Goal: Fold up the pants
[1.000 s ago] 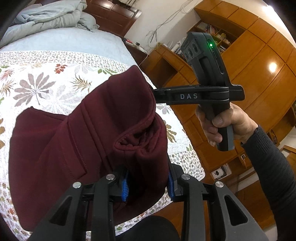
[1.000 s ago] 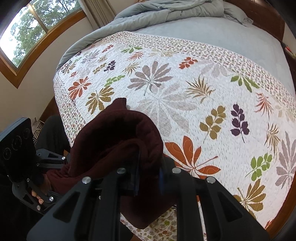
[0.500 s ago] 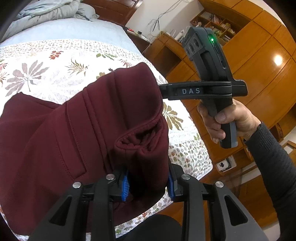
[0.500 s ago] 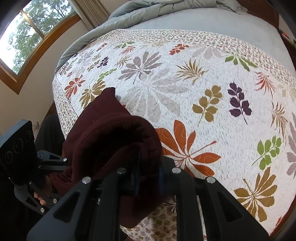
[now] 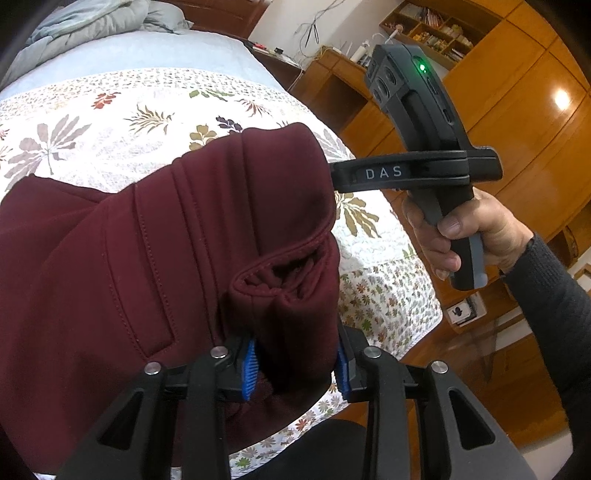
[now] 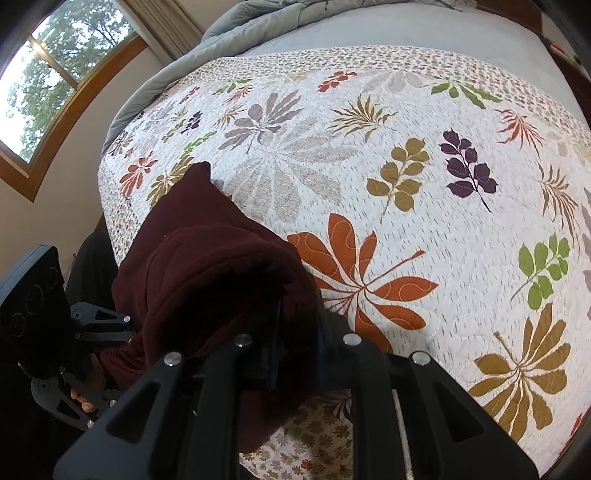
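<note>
Maroon pants point(image 5: 155, 258) hang bunched between both grippers above the leaf-patterned quilt point(image 5: 110, 110). My left gripper point(image 5: 295, 362) is shut on a thick fold of the fabric, its blue pads pressing both sides. In the left wrist view the right gripper's black body point(image 5: 417, 170) reaches into the far corner of the cloth, held by a hand in a dark sleeve. In the right wrist view my right gripper point(image 6: 299, 354) is shut on the dark red cloth point(image 6: 221, 280), which covers its pads. The far part of the pants rests on the quilt point(image 6: 406, 155).
The bed's grey sheet point(image 5: 140, 48) and a crumpled grey duvet point(image 5: 92, 22) lie beyond the quilt. Wooden cabinets and shelves point(image 5: 517, 122) stand to the right of the bed. A window point(image 6: 44, 85) is at the left, with the other gripper point(image 6: 40, 325) below it.
Both grippers have sunk toward the bed with the pants still clamped. The quilt looks closer in both views and more of the cloth lies on it.
</note>
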`<move>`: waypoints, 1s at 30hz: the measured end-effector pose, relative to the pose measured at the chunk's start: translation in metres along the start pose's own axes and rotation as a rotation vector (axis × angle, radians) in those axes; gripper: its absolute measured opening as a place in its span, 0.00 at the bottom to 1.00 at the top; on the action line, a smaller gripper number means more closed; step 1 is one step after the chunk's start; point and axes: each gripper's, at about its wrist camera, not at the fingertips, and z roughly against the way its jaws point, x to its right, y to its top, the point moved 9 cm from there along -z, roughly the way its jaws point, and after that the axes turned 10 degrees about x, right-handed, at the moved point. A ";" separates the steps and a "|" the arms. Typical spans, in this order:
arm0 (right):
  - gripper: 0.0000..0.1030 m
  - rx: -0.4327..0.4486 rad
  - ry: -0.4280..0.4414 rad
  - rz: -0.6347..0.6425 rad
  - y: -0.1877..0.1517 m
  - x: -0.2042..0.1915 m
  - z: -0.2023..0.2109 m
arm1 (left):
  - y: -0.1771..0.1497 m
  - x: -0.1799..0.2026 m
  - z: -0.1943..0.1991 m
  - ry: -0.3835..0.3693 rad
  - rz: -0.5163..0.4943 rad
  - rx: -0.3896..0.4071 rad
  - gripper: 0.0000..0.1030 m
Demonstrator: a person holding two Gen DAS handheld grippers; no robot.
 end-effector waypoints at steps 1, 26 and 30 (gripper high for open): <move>0.14 0.001 -0.006 -0.004 -0.001 0.000 0.000 | -0.001 0.000 0.000 0.002 -0.004 -0.001 0.32; 0.88 0.368 0.174 -0.760 -0.087 0.033 0.079 | 0.052 -0.123 0.130 0.017 0.111 0.194 0.73; 0.88 0.288 0.226 -0.771 -0.102 0.006 0.041 | 0.072 -0.162 0.106 -0.055 0.200 0.149 0.73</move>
